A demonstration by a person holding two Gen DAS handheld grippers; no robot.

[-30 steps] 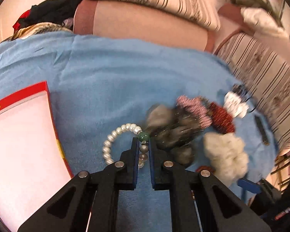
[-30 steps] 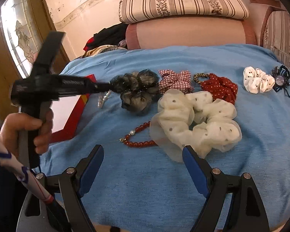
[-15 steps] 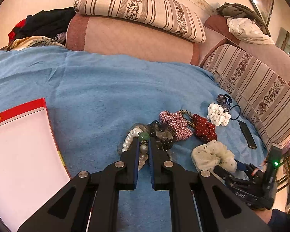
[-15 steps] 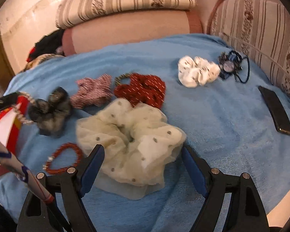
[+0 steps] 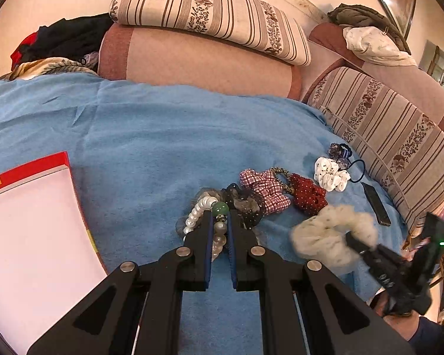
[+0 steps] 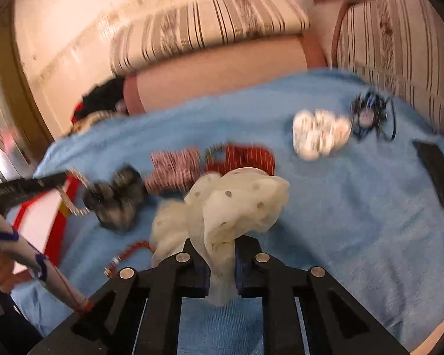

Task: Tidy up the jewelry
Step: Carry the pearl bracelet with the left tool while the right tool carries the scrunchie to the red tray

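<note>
Left hand-held gripper (image 5: 220, 217), lower centre of the left wrist view: jaws nearly together, clamped on a pearl bracelet (image 5: 198, 213) with a green bead (image 5: 220, 208) showing at the tips. The bracelet hangs just in front of a dark grey scrunchie (image 5: 245, 202) on the blue blanket (image 5: 151, 136).

Right hand-held gripper (image 6: 220, 261), lower centre of the right wrist view: jaws have just been closing and now pinch a cream dotted scrunchie (image 6: 236, 201), fabric bunched between the pads and billowing above them.

Red bead bracelet (image 6: 127, 254) lies on the blanket, lower left. Checked scrunchie (image 6: 174, 168), red dotted scrunchie (image 6: 245, 156) and white scrunchie (image 6: 319, 133) sit in a row beyond. Right view blurred.
</note>
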